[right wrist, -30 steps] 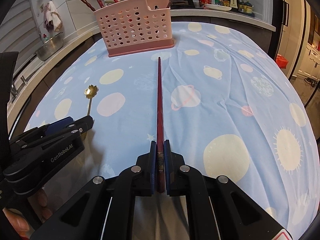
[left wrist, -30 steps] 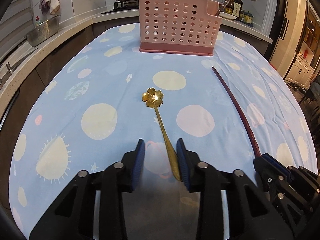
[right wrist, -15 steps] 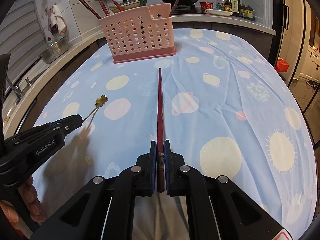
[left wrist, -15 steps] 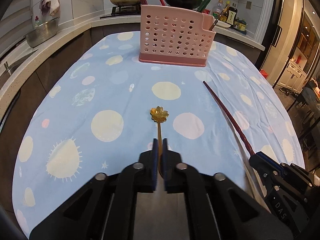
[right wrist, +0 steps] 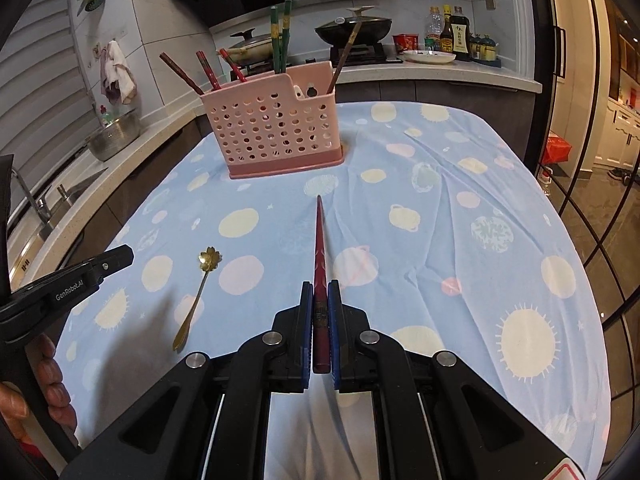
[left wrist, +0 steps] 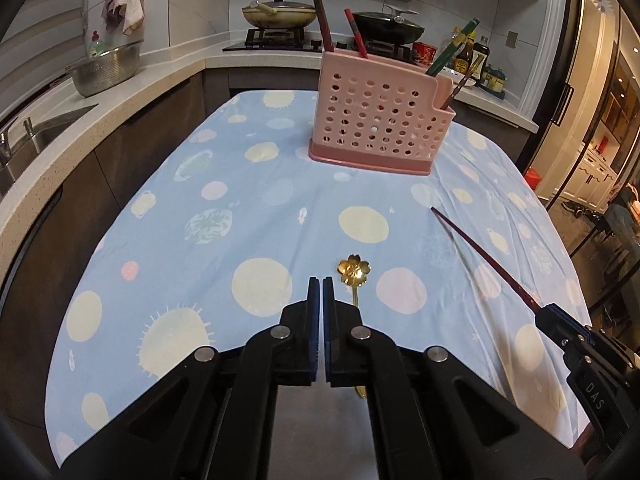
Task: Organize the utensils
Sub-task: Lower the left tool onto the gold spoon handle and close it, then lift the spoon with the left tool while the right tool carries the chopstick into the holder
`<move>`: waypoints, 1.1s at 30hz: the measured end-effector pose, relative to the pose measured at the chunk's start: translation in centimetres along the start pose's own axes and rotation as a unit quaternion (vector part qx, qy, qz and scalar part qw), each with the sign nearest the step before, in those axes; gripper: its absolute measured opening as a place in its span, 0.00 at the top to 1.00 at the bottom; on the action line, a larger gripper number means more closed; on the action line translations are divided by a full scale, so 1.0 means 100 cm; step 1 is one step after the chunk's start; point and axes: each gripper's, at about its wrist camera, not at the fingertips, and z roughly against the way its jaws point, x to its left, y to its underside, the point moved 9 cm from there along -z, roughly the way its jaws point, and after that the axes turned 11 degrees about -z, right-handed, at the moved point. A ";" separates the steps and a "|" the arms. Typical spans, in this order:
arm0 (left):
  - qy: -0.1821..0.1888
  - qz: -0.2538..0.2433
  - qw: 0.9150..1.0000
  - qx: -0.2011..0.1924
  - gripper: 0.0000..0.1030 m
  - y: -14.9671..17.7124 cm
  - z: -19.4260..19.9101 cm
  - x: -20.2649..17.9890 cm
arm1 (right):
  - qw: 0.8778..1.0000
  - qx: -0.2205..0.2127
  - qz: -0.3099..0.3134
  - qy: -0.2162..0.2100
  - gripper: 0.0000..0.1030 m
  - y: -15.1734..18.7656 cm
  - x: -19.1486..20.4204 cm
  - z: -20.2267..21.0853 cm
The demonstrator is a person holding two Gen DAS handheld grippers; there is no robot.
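Right wrist view shows the right gripper [right wrist: 320, 292] clamped narrow on the thick near end of a dark red chopstick [right wrist: 320, 240]. The chopstick's long axis runs near to far, and its thin tip points at the pink utensil holder [right wrist: 276, 136] and ends well short of it, with spotted blue tablecloth [right wrist: 480, 240] in between. A gold flower-headed spoon [right wrist: 196, 300] appears to lie flat on the cloth to the left of the chopstick, flower end far and handle slanting near and slightly left. The left gripper [right wrist: 116, 258] sits left of the spoon and apart from it. From the left wrist view the left gripper [left wrist: 322, 292] has its blue pads pressed together on nothing. There the spoon [left wrist: 354, 270] passes just right of the pads and under the right finger, which only the other view resolves as a clear gap. That view also shows the chopstick [left wrist: 480, 256] angling far and left out of the right gripper [left wrist: 544, 314]. The holder [left wrist: 380, 120] stands near the cloth's [left wrist: 160, 280] far edge, and a counter runs along the left.
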 end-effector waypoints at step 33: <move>0.021 0.000 1.000 -0.022 1.00 -0.014 0.027 0.005 | 0.999 -0.042 0.006 -0.019 0.94 -0.029 0.011 0.033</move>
